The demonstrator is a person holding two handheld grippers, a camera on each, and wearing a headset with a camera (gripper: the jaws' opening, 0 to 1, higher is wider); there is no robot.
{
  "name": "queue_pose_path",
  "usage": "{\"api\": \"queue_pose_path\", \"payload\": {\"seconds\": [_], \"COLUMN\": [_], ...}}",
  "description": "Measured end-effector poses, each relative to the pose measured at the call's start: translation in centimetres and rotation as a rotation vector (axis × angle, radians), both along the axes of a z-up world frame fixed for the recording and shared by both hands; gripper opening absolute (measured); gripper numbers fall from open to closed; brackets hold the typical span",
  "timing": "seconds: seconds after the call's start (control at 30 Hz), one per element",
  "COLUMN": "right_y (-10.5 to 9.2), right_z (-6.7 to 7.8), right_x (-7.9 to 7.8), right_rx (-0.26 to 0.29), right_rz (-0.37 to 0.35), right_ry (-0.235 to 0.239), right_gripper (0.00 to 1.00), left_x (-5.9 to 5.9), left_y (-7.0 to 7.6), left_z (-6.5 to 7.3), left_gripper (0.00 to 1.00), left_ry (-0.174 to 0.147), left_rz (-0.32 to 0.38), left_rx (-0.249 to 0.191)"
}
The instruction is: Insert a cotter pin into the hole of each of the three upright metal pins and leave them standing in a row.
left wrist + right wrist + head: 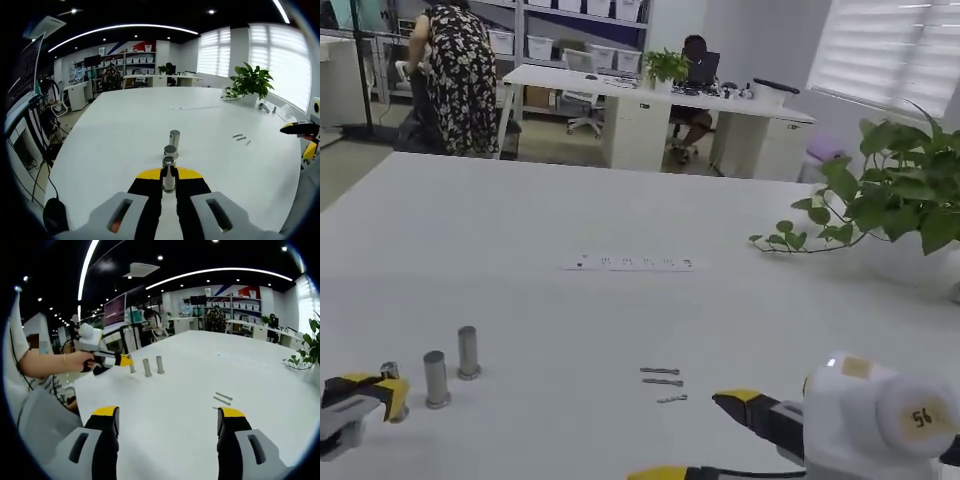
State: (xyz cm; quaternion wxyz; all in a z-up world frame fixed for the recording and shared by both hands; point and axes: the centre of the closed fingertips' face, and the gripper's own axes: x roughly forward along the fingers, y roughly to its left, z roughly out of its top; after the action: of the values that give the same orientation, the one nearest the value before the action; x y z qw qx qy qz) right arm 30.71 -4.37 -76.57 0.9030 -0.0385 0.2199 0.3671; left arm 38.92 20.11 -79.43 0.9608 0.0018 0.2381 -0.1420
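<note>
Head view, pins: three short upright grey metal pins (468, 352) stand in a row at the near left of the white tabletop (620, 220).
Head view, cotter pins: three small silvery cotter pins (661, 382) lie loose near the middle, well apart from the row.
Head view, left gripper: yellow-tipped left gripper (382, 392) sits at the near-left end of the row and partly hides the end pin.
Head view, right gripper: right gripper (692, 436) is at the near right, tips spread, just near of the cotter pins.
Left gripper view, grip: jaws are pressed together on the nearest pin (169, 172); the other two pins line up beyond it.
Left gripper view, cotter pins: cotter pins (241, 138) lie far right on the table, with the right gripper (300, 129) beside them.
Right gripper view, jaws: right gripper (169, 422) is spread wide with nothing between the jaws.
Right gripper view, cotter pins: cotter pins (222, 398) lie just ahead, to the right.
Right gripper view, row: upright grey metal pins (147, 367) stand far left, where a hand (75, 360) holds the left gripper (112, 360) on the end one.
Progress: no cotter pin appears to be inserted; judging by this, all three insertions remain, and the first pin is merely steadied.
</note>
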Motion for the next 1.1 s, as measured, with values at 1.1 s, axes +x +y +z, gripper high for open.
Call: {"api": "queue_pose_path", "payload": {"seconds": [1.1], "right_y": [-1.7], "right_z": [-0.3], "right_x": [-0.1], "right_rx": [-0.009], "right_rz": [-0.029], "right_ry": [-0.005], "right_gripper": [0.77], "left_x": [-1.2], "left_y": [-6.6], "left_z": [-3.1], "left_gripper": [0.07], "left_ry": [0.047], "left_rz": [-0.007], "left_rx": [-0.021]}}
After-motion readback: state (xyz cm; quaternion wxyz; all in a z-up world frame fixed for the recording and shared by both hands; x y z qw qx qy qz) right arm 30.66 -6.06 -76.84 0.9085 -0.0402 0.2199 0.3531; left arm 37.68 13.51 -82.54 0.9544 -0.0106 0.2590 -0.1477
